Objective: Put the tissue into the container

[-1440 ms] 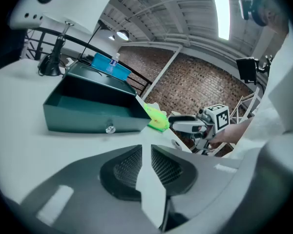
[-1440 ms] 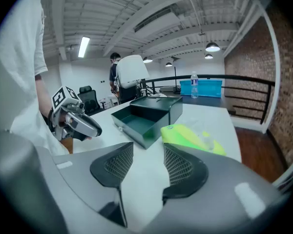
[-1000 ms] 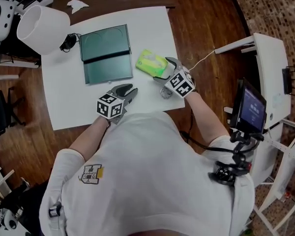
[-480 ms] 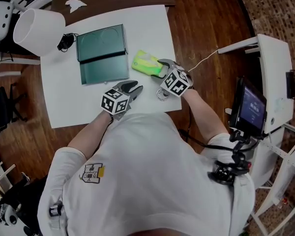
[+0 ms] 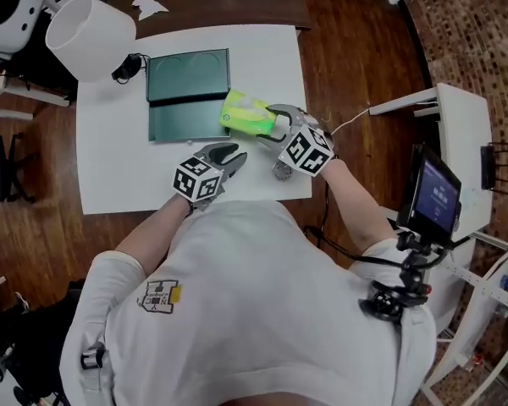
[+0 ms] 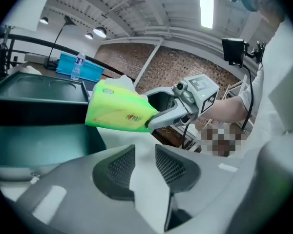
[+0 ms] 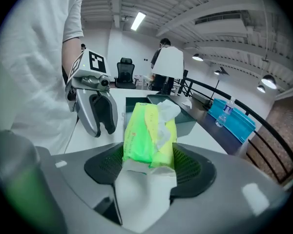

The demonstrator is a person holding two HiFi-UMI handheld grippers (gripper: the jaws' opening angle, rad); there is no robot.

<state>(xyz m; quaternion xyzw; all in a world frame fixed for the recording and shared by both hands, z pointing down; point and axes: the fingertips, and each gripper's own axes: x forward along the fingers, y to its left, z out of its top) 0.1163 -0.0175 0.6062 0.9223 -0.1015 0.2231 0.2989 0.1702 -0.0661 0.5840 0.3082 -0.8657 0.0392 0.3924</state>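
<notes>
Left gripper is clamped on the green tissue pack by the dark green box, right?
No: the right gripper, whose jaws have just been closing, is clamped on the green tissue pack by the dark green box, as the right gripper view shows.

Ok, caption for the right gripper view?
Right gripper, jaws just closing on the green tissue pack, faces the container.

Lime-green tissue pack [image 5: 247, 113], white at its opening. Dark green container [image 5: 189, 94], white tabletop [image 5: 118, 167]. Grey left hand-held gripper [image 5: 224, 153] and right hand-held gripper [image 5: 271, 125], both with black-and-white square markers. Brown wooden floor [image 5: 356, 57].
</notes>
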